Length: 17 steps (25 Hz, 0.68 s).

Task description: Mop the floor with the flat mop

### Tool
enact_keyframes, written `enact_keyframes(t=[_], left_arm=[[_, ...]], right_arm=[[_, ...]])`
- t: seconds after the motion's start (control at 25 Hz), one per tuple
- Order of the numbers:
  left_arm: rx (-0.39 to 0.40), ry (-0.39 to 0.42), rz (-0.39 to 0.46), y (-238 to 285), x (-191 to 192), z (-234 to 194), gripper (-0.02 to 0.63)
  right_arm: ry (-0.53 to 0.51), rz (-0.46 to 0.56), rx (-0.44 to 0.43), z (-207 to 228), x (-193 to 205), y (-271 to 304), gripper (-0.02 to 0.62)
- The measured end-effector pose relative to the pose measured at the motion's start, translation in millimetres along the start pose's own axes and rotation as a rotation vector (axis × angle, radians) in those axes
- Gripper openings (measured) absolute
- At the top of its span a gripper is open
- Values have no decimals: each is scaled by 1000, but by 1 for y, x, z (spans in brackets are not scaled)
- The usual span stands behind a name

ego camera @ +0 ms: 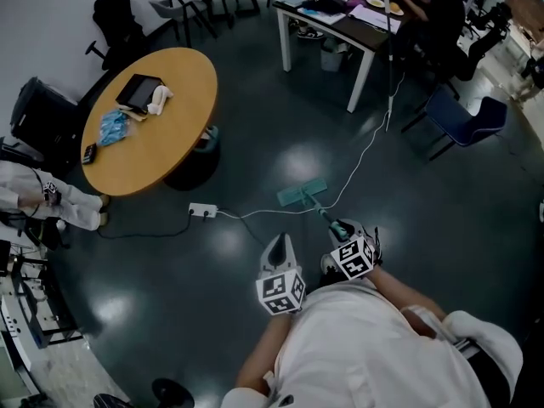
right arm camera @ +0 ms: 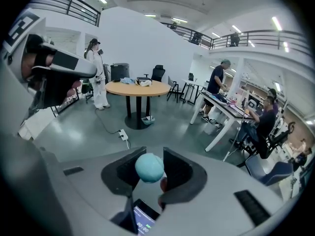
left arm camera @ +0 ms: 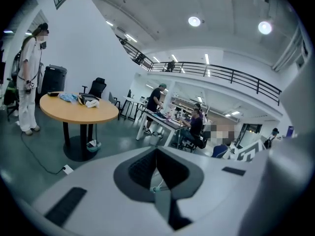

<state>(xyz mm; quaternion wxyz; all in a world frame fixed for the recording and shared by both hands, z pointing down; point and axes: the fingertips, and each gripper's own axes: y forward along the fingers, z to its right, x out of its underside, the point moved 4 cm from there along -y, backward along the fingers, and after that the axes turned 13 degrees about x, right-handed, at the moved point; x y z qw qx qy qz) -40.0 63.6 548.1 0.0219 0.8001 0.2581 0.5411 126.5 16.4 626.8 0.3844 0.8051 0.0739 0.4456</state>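
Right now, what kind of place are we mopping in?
Probably a big open office or lab workspace: people work at a long desk, office chairs stand near a round wooden table, and a railed balcony runs overhead.

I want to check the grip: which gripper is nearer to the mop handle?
Right. The right gripper is shut on the rounded teal end of the mop handle. The left gripper hangs beside it, to its left, jaws together, off the handle.
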Motion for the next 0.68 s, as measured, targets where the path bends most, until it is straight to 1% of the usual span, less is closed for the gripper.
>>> enact_keyframes(t=[0.2,0.52,0.68], left_arm=[[-27,-8,12,-8,1,-6,9],[-36,-7,2,-7,5,-12,9],[-34,-7,-1,-3,1,-11,9]], right_arm=[[0,15,-7,-3,-3,1,114],[-2,31,-15,-9,-7,4,114],[-6,34,-20,-8,-11,4,114]])
